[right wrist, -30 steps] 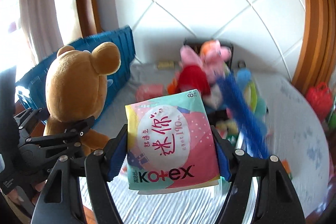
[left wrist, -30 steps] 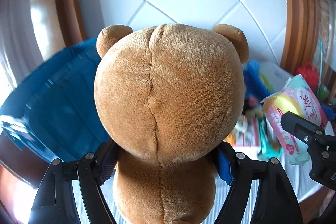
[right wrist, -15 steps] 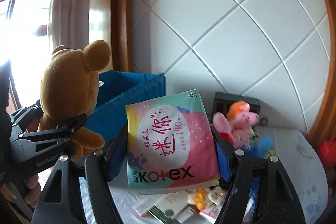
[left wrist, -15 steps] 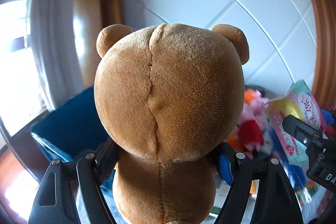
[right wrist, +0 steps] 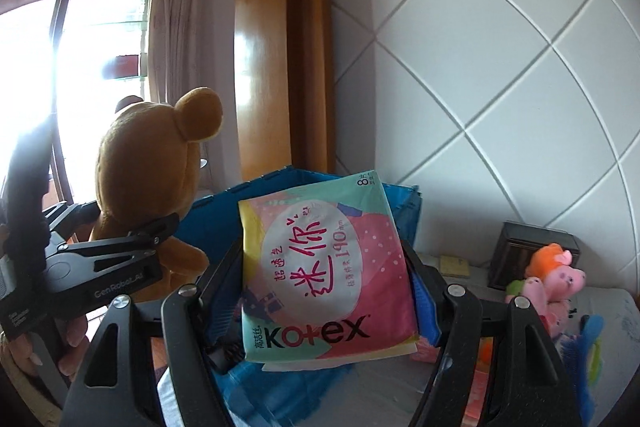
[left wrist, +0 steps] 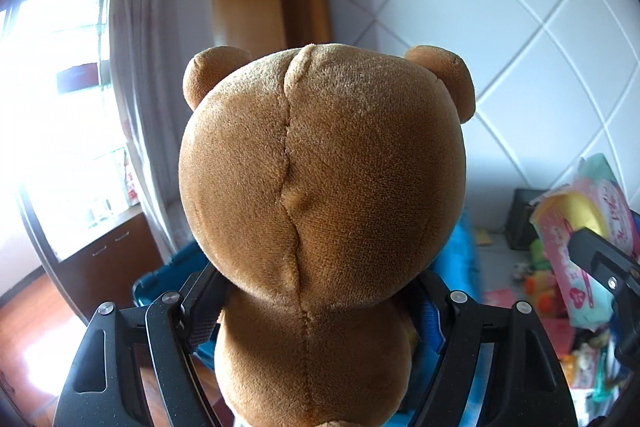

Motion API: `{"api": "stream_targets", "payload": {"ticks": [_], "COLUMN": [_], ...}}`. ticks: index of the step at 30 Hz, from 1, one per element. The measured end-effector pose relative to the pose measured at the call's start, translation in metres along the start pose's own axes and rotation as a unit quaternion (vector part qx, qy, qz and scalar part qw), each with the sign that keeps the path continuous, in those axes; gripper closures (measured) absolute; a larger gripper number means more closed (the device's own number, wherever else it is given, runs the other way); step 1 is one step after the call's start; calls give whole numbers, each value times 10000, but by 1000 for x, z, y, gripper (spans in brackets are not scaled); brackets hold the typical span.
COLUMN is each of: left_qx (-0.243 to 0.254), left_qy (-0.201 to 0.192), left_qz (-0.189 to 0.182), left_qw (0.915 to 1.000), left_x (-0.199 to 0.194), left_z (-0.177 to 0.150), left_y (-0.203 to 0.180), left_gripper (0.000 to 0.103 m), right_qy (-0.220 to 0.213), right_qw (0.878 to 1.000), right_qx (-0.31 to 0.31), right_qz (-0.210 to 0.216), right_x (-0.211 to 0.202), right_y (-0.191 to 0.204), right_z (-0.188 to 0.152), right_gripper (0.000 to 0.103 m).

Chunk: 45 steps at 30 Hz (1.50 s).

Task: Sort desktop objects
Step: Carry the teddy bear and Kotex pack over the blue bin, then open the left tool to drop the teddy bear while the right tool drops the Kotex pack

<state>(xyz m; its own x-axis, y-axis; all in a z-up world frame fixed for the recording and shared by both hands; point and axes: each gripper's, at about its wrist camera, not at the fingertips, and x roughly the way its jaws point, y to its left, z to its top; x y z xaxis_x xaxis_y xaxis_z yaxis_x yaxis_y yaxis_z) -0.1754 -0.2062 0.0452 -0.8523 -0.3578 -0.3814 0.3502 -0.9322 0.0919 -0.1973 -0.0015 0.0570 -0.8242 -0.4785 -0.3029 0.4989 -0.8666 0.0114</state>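
Black jaws of the left gripper are clamped on the body of a brown teddy bear, pinching it just below the head, with the back seam of the plush facing the camera and the toy held upright in the air. Across from it, the right gripper has its jaws pressed against both side edges of a pink Kotex pad packet, which stands upright with its printed face toward the lens. Just behind the packet sits a blue crate, its rim showing above and to the left of the packet. From the right wrist view the bear hangs to the left of the crate, near a curtain and a bright window. Farther right, on the grey tabletop, a pink plush toy lies beside a dark box against the white tiled wall.
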Motion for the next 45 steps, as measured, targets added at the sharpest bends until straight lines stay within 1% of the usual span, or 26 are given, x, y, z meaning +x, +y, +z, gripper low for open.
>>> {"api": "stream_targets", "payload": {"ticks": [4,9,13,15,18,22,25,28,29,31,32,34,36,44,45], "left_qx": [26,-9,65,114,189,183,184,208,213,227,221,231,259,248,232], "left_qy": [421,727,815,910,1058,1368,1544,1600,1559,1337,1266,1118,1083,1140,1150], "left_qz": [-98,-415,-636,-724,-856,-890,-912,-879,-867,-814,-806,-806,-794,-852,-853], "left_qw": [9991,9965,9946,9932,9905,9864,9836,9830,9837,9874,9884,9902,9906,9895,9894], "left_x": [49,93,111,119,131,151,160,163,160,148,148,143,140,139,140], "left_z": [19,30,29,29,28,23,21,21,24,23,25,29,28,22,21], "left_y": [29,43,40,37,33,34,35,37,35,32,39,42,41,44,47], "left_gripper": [24,24,24,20,18,17,17,17,15,7,0,0,0,0,0], "right_qy": [88,258,341,383,450,548,538,505,499,530,554,597,626,527,502], "right_qw": [9999,9991,9981,9972,9962,9948,9945,9943,9941,9939,9939,9938,9938,9949,9951], "right_qx": [-20,3,2,-27,-48,-132,-158,-191,-185,-181,-195,-223,-237,-287,-305], "right_qz": [-73,-327,-521,-638,-738,-849,-879,-918,-945,-950,-937,-910,-883,-811,-797], "right_x": [38,82,108,118,128,142,146,148,149,152,153,155,158,157,157], "right_y": [34,55,62,65,67,70,72,73,73,73,74,75,76,79,80], "right_z": [14,29,41,46,50,53,54,57,57,58,58,58,56,61,62], "right_gripper": [32,32,32,32,32,32,32,32,32,31,31,31,31,31,30]}}
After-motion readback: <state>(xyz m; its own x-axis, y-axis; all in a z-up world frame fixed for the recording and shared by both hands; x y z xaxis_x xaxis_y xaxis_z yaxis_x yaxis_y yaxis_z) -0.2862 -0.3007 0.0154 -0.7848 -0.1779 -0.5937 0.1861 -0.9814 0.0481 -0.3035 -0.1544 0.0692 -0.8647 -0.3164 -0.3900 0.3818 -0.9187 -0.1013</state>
